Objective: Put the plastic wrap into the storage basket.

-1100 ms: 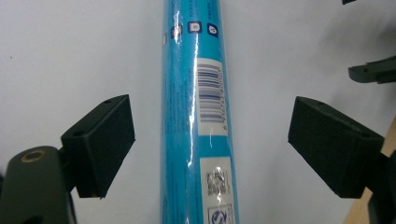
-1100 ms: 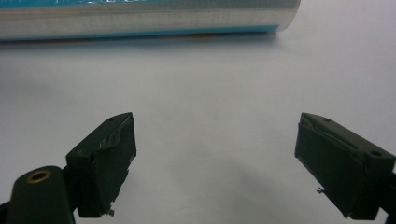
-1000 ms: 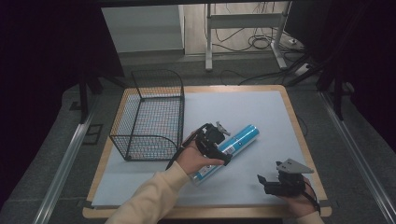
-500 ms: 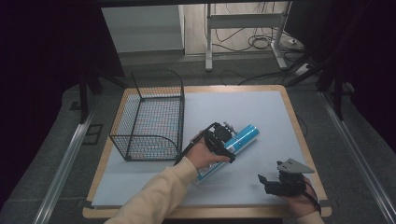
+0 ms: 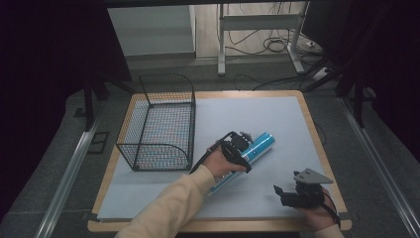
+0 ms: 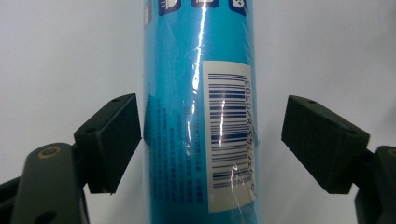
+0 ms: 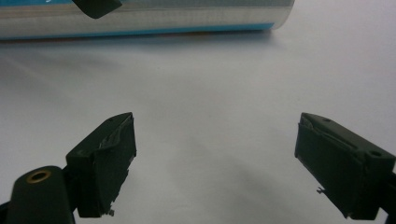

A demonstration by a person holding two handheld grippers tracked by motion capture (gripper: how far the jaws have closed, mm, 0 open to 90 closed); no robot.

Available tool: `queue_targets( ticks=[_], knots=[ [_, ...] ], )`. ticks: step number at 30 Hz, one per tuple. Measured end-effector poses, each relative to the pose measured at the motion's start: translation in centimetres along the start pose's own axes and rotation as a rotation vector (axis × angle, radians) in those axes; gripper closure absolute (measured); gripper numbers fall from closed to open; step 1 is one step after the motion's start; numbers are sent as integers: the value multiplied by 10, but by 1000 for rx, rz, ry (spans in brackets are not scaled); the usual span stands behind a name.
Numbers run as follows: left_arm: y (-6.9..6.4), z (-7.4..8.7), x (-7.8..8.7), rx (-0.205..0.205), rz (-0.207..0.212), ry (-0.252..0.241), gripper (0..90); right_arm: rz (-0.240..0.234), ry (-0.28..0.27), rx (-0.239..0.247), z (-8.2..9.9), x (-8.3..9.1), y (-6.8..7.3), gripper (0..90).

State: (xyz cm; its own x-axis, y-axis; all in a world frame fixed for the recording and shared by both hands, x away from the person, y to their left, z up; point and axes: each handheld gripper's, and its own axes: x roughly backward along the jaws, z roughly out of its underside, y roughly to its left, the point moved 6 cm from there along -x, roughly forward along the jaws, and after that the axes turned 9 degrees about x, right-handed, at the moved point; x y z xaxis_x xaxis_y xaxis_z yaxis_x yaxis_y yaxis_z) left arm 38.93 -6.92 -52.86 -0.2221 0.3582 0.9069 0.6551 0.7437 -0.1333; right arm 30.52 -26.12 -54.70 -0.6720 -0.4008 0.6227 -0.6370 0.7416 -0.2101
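Nearest the person, the right gripper (image 5: 287, 194) rests on the white sheet (image 5: 277, 124), jaws spread wide with nothing between them. Farther in, the left gripper (image 6: 211, 140) straddles the blue tube (image 6: 198, 93) lying mid-table; its jaws have just been closing, one pad touching the tube's side, the other clear of it. Beyond, the wire basket (image 5: 161, 124) stands at left.

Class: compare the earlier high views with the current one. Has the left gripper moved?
Yes. The left gripper has shifted rightward, away from the wire basket, along the blue tube; its jaws have been closing around it.
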Motion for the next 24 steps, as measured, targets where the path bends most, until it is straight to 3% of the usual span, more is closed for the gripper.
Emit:
queue_targets(
  ticks=[9,14,24],
  knots=[
    [2,1,-14,-12,-31,57,229,5,1,-2,0,1,-1,130],
    [5,2,-20,-10,-57,74,307,7,-3,-1,-1,2,-1,132],
    [7,1,-19,3,-33,83,319,8,-4,-2,-1,2,-1,135]
  ],
)
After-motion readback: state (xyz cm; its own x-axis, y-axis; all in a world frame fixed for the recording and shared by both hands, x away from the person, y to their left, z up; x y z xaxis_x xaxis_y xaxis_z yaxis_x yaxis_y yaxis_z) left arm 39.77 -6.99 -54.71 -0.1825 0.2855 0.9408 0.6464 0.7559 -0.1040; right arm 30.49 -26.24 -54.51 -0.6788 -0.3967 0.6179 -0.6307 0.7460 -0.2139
